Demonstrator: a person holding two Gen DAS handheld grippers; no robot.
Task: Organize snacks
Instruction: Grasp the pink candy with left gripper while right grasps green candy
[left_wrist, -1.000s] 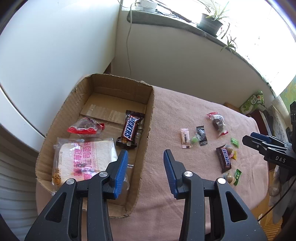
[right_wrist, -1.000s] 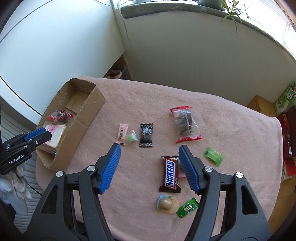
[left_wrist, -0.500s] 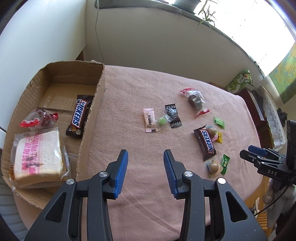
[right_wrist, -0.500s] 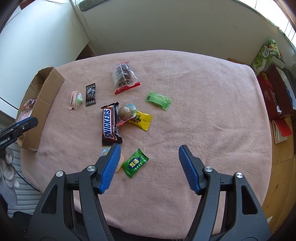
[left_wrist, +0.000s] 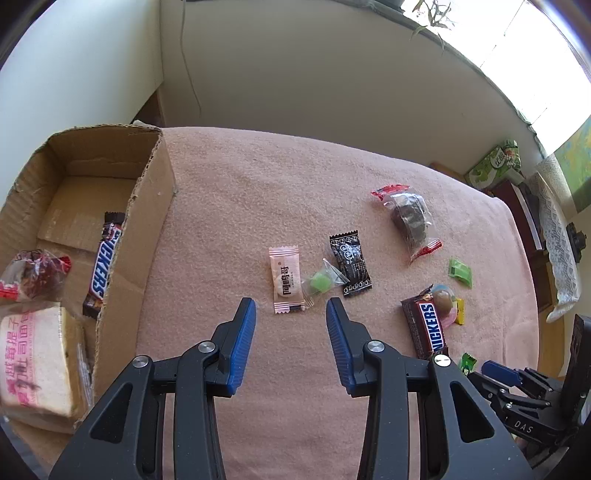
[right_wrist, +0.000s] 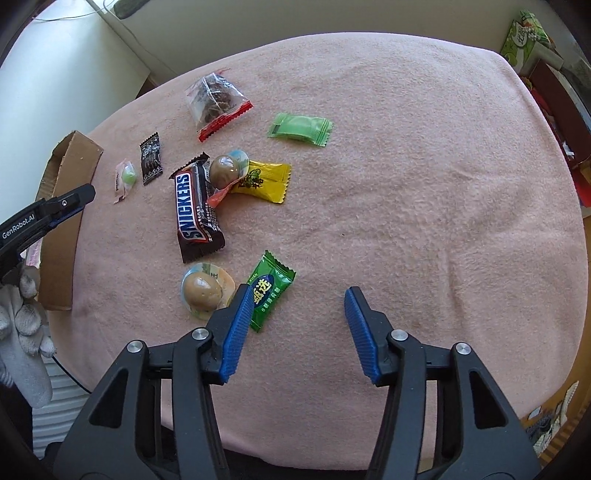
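**Pink cloth worktop, snacks scattered, both grippers empty**

Pink fleece covers the worktop (right_wrist: 406, 166). Your left gripper (left_wrist: 291, 314) hangs jaws apart, nothing between them, just short of the pink candy sachet (left_wrist: 287, 279) and the small green candy (left_wrist: 320, 282) beside it. The black sachet (left_wrist: 350, 264) lies touching the green candy's wrapper.

Your right gripper (right_wrist: 295, 299) has its jaws closing over bare cloth; nothing sits between them. Its left finger overlaps the dark green sachet (right_wrist: 267, 290), contact unclear. A wrapped egg (right_wrist: 205, 290) lies just beside that sachet.

Mid-worktop: Snickers bar (right_wrist: 195, 210), second egg (right_wrist: 225, 170) on its edge, yellow sachet (right_wrist: 262, 181), light green sachet (right_wrist: 300, 129), clear bag with red ends (right_wrist: 216, 103).

The cardboard box (left_wrist: 147, 221) at the worktop's left already holds another Snickers (left_wrist: 103, 266), a bread pack (left_wrist: 37, 362) and a red-trimmed bag (left_wrist: 31, 275).
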